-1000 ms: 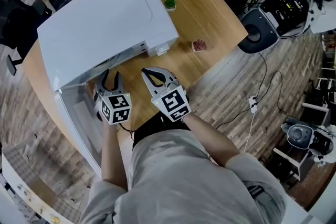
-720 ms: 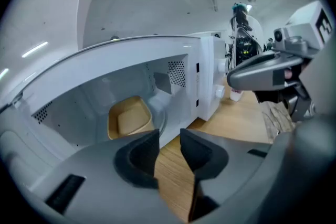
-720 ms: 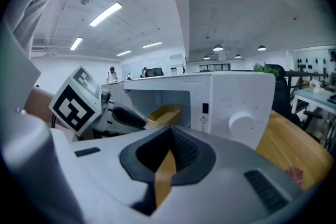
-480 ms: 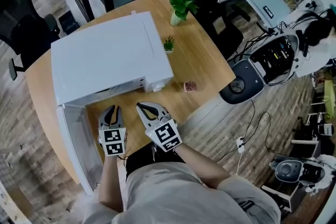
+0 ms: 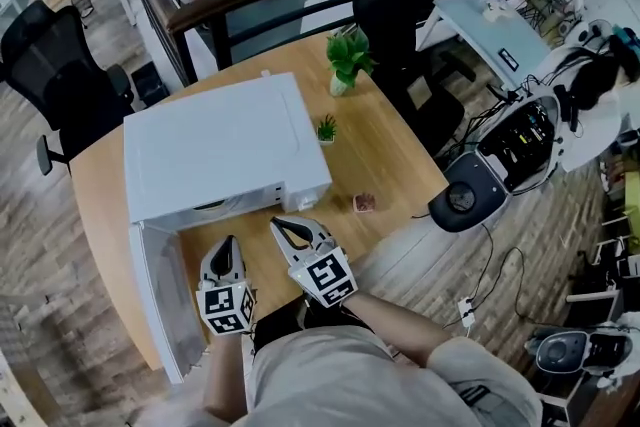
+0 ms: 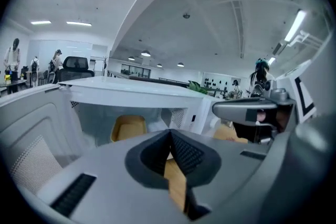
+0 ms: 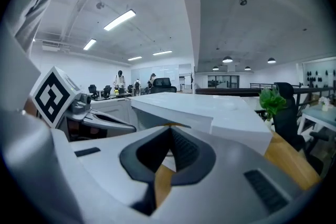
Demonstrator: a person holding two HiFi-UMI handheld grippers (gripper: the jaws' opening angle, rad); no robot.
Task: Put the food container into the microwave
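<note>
Tan container [image 6: 128,127]: in the left gripper view we see a rounded tan shape lying inside the microwave [image 6: 131,91], and we take it for the food container. The head view cannot confirm this, since the white top hides the inside.
Microwave [image 5: 220,150]: white, standing on the wooden table [image 5: 390,155] with its front toward us.
Door [image 5: 160,300]: swung wide open at the left of the opening.
Left gripper [image 5: 227,243]: its jaws have just closed and the pads meet with nothing between them. It hangs in front of the open microwave, well apart from the container.
Right gripper [image 5: 283,225]: clenched as well, pads together on nothing. It is just beside the left one, near the front right corner of the microwave and not touching it.
Done: as we judge it, the container is already placed inside and let go, since neither gripper carries anything.
Left: very little. The door is still open, and shutting it would be the natural finish, though the task sentence does not ask for it.
Doubt: we cannot tell how squarely the container sits inside, because only part of it shows behind the left jaws.
</note>
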